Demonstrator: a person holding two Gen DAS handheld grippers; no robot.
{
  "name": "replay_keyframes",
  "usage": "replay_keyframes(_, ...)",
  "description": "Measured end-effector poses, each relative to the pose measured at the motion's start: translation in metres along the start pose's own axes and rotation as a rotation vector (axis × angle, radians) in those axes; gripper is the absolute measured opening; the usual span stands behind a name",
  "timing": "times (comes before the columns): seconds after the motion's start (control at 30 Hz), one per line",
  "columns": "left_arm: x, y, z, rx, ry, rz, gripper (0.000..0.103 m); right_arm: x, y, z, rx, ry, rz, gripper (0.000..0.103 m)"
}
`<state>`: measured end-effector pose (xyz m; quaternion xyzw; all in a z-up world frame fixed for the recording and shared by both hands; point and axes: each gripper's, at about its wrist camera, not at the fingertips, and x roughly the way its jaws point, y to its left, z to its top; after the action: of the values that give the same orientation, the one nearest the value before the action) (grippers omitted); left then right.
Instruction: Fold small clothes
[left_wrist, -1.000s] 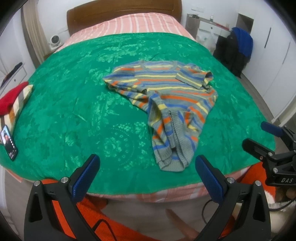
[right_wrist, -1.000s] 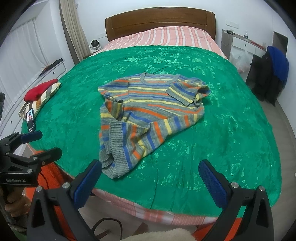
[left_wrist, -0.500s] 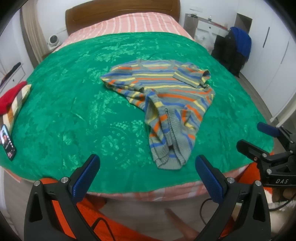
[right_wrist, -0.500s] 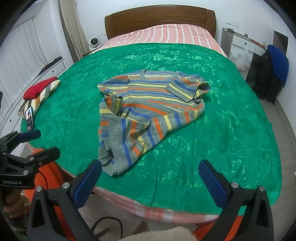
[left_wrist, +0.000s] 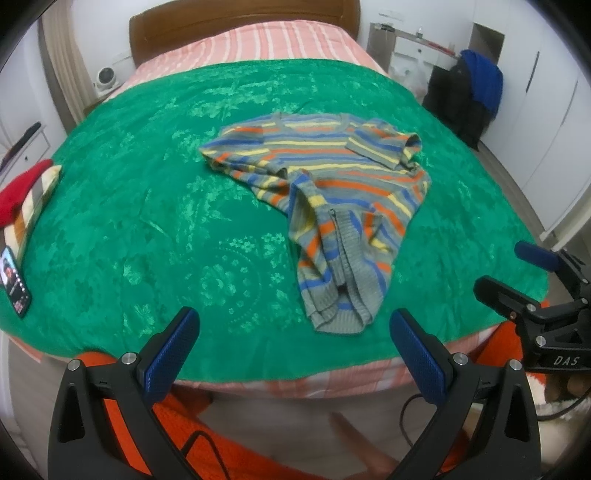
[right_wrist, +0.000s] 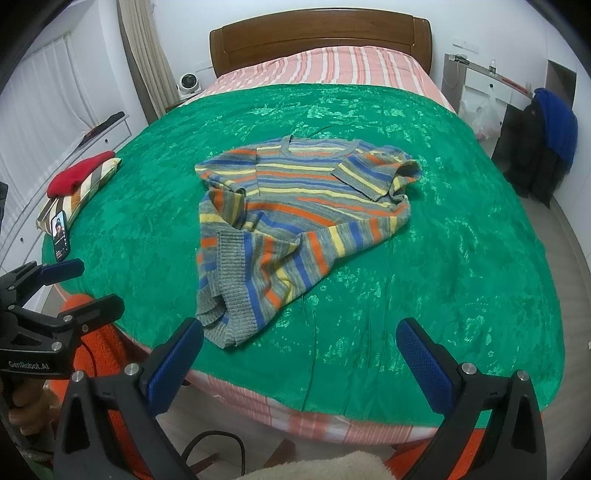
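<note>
A small striped knit sweater in grey, orange, blue and yellow lies crumpled on the green bedspread. Its hem end is bunched toward the bed's near edge and one sleeve is folded over. It also shows in the right wrist view. My left gripper is open and empty, just off the bed's near edge, short of the hem. My right gripper is open and empty, also at the near edge, right of the hem. Each gripper shows in the other's view: the right, the left.
A phone and a red and striped folded pile lie at the bed's left edge. A dark and blue jacket hangs at the right by white cabinets. The wooden headboard is at the far end.
Both grippers have moved a little closer to the bed, so the sweater looks slightly nearer. Both stay open and the sweater has not moved.
</note>
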<state>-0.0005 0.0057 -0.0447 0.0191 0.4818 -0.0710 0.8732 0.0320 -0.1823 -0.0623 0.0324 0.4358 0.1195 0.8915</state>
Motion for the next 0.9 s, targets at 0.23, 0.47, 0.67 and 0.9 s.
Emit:
replay_keyframes(0.23,0.0024,0.0,-0.0008,-0.005,0.008,-0.002,0.103,0.0024,-0.0005,-0.0011,0.003,0.004,0.002,0.103)
replay_keyframes(0.47,0.0025,-0.0004,-0.0006,-0.004,0.01,-0.001,0.103,0.003,-0.0006,-0.0012,0.002,0.006,0.003,0.103)
replay_keyframes(0.67,0.0033,-0.0003,-0.0004,-0.003,0.01,0.001,0.103,0.0037,-0.0004,-0.0014,0.004,0.008,0.004,0.103)
replay_keyframes(0.9,0.0029,0.0001,-0.0004,0.012,0.004,0.009,0.103,0.0042,-0.0004,-0.0019,0.001,-0.002,0.006,0.103)
